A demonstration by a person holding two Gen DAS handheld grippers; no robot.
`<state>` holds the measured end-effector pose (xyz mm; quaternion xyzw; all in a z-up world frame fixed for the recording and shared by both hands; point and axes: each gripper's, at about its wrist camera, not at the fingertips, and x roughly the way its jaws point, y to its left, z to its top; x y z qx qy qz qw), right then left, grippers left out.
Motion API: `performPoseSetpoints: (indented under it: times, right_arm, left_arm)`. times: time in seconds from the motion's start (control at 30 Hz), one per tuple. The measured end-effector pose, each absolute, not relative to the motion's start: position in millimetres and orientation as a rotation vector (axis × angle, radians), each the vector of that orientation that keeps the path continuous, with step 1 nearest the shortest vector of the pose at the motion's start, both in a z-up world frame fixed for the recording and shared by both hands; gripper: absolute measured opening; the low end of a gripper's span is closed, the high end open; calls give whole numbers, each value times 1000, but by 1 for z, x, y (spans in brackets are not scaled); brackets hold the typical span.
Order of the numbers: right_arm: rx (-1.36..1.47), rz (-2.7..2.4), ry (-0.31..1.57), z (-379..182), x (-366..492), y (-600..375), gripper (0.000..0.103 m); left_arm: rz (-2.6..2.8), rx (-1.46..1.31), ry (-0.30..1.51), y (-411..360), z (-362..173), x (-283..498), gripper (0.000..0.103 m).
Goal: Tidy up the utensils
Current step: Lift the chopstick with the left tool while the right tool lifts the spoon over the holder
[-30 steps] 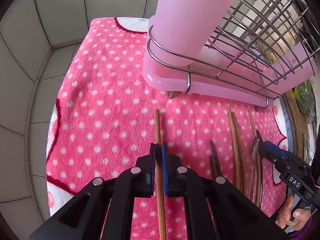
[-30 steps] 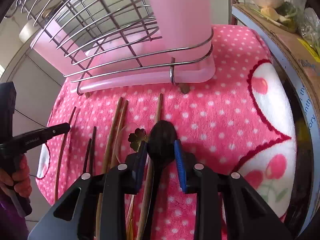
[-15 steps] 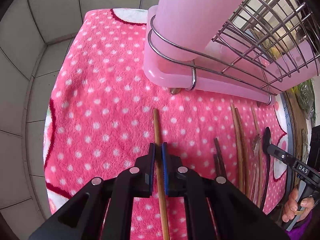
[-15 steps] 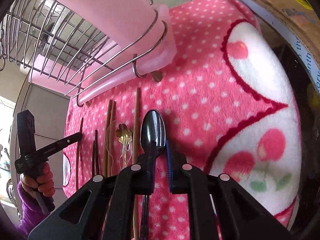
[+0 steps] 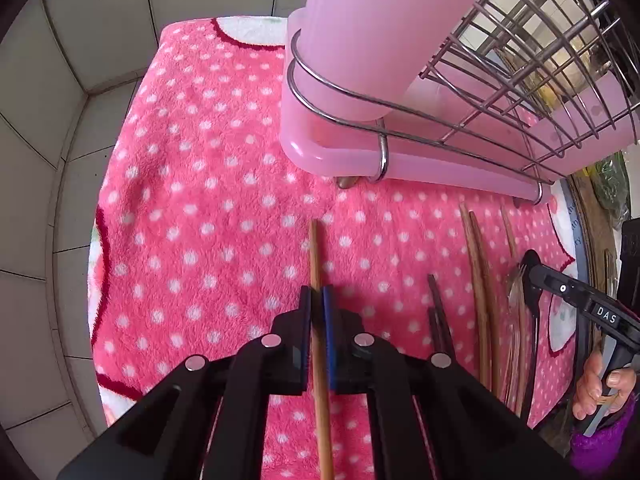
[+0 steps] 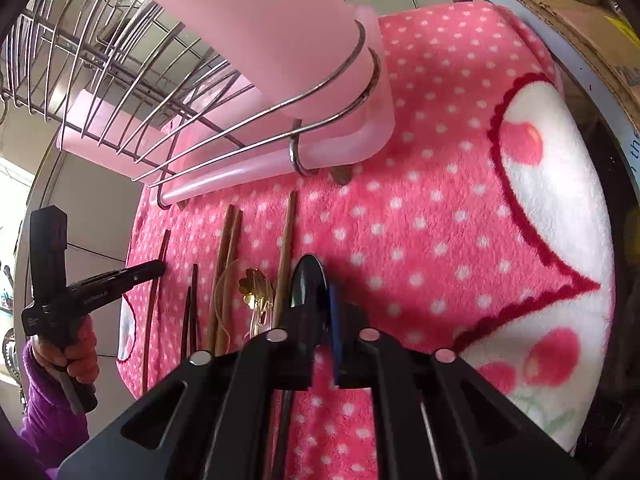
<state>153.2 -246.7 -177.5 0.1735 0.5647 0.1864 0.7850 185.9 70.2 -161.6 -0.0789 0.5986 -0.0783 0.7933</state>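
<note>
— Left wrist view showed what?
— The left gripper (image 5: pixel 317 300) was clenched on a wooden chopstick (image 5: pixel 316 252) lying on the dotted pink towel (image 5: pixel 200 200), well before the pink holder (image 5: pixel 360 40).
— And the right gripper (image 6: pixel 320 300)?
— It pinched the black spoon (image 6: pixel 306 280), perhaps slightly tilted.
— The step?
— Picking up, it seemed. Next, each utensil needed lifting, standing upright, and lowering into the holder.

Cut off at twelve o'clock: pink holder (image 5: pixel 352 40) top, wire rack (image 5: pixel 540 60) upper bars. Hidden behind left gripper (image 5: pixel 316 300) fingers: wooden chopstick (image 5: pixel 315 256) middle. Concealed between right gripper (image 6: pixel 316 292) fingers: black spoon (image 6: pixel 306 280) neck. Too small to identify: clutter at two o'clock.
</note>
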Motion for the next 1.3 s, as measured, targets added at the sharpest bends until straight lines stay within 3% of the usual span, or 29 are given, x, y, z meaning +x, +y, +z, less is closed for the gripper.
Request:
performPoseSetpoints:
  times: [0.27, 0.8, 1.3]
  right_arm:
    - [375, 384, 1057, -143, 122, -261, 3]
    - [249, 304, 620, -27, 60, -271, 3]
    - [191, 157, 246, 102, 106, -286, 3]
  left_arm:
    - [-172, -204, 1107, 84, -118, 156, 5]
    - [-171, -295, 561, 115, 8, 74, 5]
    - [-184, -302, 304, 128, 150, 96, 5]
